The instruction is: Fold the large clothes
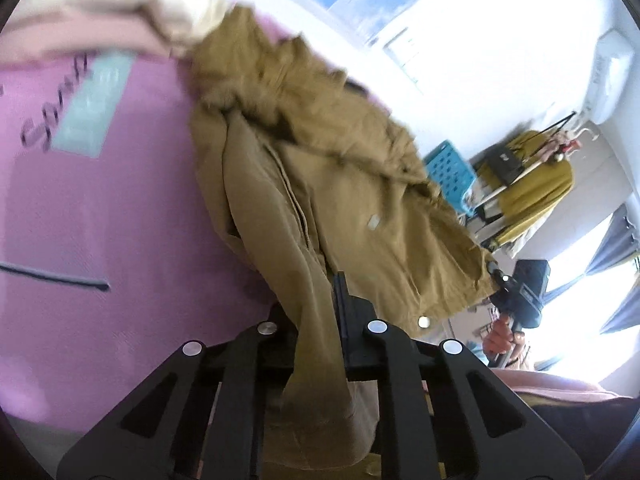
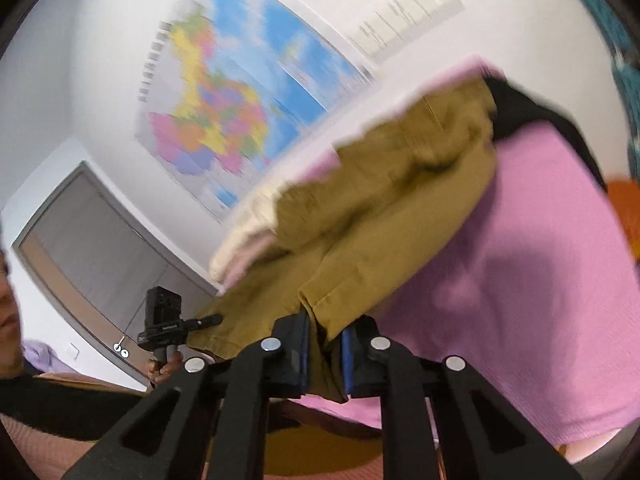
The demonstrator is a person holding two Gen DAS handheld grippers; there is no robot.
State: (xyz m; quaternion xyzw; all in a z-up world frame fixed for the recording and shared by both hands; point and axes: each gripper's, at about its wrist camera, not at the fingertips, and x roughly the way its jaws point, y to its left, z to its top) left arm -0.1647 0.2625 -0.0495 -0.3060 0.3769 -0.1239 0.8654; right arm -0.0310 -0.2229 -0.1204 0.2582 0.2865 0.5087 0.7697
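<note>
Left wrist view: tan coat [image 1: 320, 184] lies crumpled on pink mat [image 1: 120, 220], not yet folded; fold seems barely begun. Left gripper [image 1: 324, 320] clamped on coat fabric.

Right wrist view: right gripper [image 2: 324, 344] pinches coat hem between blue pads [image 2: 347, 356]. Wall map [image 2: 240, 100] behind.
</note>
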